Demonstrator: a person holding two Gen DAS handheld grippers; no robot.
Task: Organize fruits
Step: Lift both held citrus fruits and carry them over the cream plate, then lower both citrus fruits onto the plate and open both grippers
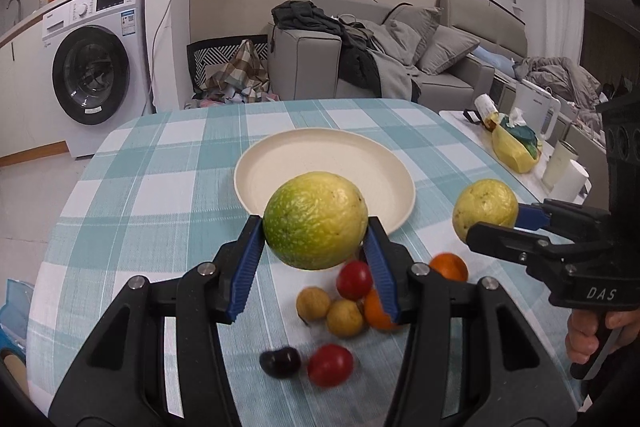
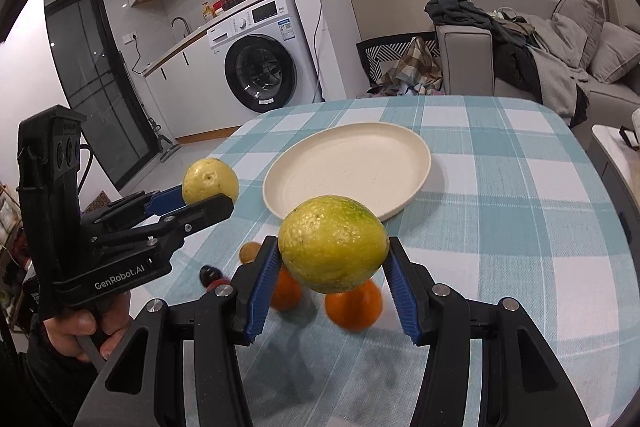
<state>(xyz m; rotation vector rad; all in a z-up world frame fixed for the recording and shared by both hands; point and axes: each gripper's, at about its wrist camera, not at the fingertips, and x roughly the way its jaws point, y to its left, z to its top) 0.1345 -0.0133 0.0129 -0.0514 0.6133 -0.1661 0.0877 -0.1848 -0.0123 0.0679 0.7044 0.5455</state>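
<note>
My left gripper is shut on a green-yellow citrus fruit, held above the table just in front of the cream plate. My right gripper is shut on a second yellow-green citrus fruit, also held near the plate. Each gripper shows in the other's view: the right one with its fruit, the left one with its fruit. Small fruits lie below on the cloth: red ones, tan ones, oranges and a dark one.
The table has a teal checked cloth. A side table at the right holds a yellow bag, cups and a kettle. A washing machine and a sofa stand beyond the table.
</note>
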